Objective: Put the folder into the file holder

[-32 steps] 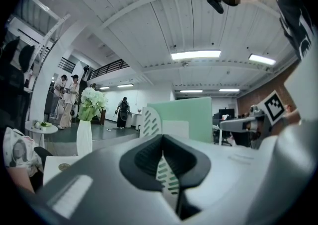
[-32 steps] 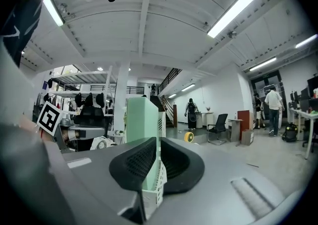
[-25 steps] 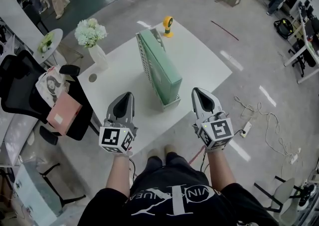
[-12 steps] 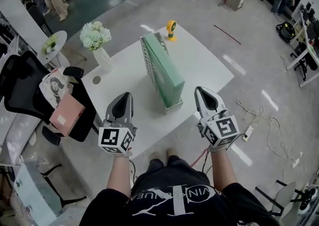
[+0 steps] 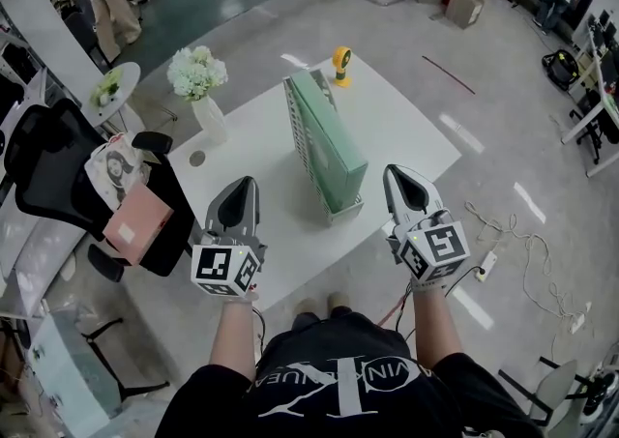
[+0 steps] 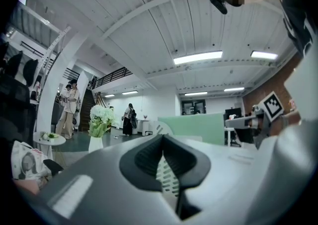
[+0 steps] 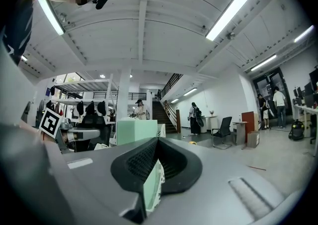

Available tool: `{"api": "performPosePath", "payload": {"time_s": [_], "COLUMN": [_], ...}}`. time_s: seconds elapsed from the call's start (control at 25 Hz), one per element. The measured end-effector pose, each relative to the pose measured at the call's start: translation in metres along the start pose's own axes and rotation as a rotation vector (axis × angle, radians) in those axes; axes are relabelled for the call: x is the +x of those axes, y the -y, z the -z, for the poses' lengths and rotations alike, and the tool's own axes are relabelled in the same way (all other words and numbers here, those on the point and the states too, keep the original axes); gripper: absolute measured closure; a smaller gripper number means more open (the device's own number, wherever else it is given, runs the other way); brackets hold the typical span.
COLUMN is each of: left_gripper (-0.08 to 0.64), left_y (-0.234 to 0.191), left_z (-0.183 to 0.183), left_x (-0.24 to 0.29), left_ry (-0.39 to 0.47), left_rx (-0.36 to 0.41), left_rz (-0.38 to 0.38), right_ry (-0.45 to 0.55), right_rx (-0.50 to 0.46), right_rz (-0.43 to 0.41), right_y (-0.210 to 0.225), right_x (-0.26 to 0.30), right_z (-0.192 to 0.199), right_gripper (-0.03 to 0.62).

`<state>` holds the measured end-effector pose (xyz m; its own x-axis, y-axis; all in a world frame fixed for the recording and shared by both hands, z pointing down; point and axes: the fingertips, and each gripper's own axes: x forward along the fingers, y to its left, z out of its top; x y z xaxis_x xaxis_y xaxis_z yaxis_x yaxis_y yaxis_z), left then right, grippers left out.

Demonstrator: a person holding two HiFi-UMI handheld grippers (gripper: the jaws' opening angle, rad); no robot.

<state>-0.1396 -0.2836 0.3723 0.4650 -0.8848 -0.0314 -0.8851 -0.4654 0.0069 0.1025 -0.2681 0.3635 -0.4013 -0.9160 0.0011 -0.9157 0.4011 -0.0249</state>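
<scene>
Hardly anything has shifted but the viewpoint; both grippers hang where they were. The left gripper [image 5: 242, 189] and right gripper [image 5: 401, 180] each have their jaws pressed together, gripping nothing. They flank the near end of the file holder [image 5: 307, 148], one on each side and clear of it. The green folder [image 5: 334, 141] stands upright inside the file holder on the white table [image 5: 253, 136]. A yellow fan [image 5: 340, 61] sits beyond the file holder's far end, and a vase of white flowers [image 5: 198, 88] stands to its left.

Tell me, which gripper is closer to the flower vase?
Left. The left gripper is on the same side of the file holder as the vase; the right gripper is across it.
</scene>
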Motion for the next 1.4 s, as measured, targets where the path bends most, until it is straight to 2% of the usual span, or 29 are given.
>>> {"api": "performPosePath", "payload": {"time_s": [0.48, 1.4], "left_gripper": [0.560, 0.560], "left_y": [-0.008, -0.011], "left_z": [-0.014, -0.011], "left_x": [-0.003, -0.002], "left_ry": [0.024, 0.027], "left_rx": [0.021, 0.020], "left_rz": [-0.025, -0.034], "right_ry": [0.007, 0.010], "right_rx": [-0.010, -0.013], "right_rz": [-0.002, 0.016], "right_y": [-0.001, -0.001], "right_x": [0.003, 0.013], "right_z": [-0.009, -0.006], "right_gripper": [0.586, 0.586]}}
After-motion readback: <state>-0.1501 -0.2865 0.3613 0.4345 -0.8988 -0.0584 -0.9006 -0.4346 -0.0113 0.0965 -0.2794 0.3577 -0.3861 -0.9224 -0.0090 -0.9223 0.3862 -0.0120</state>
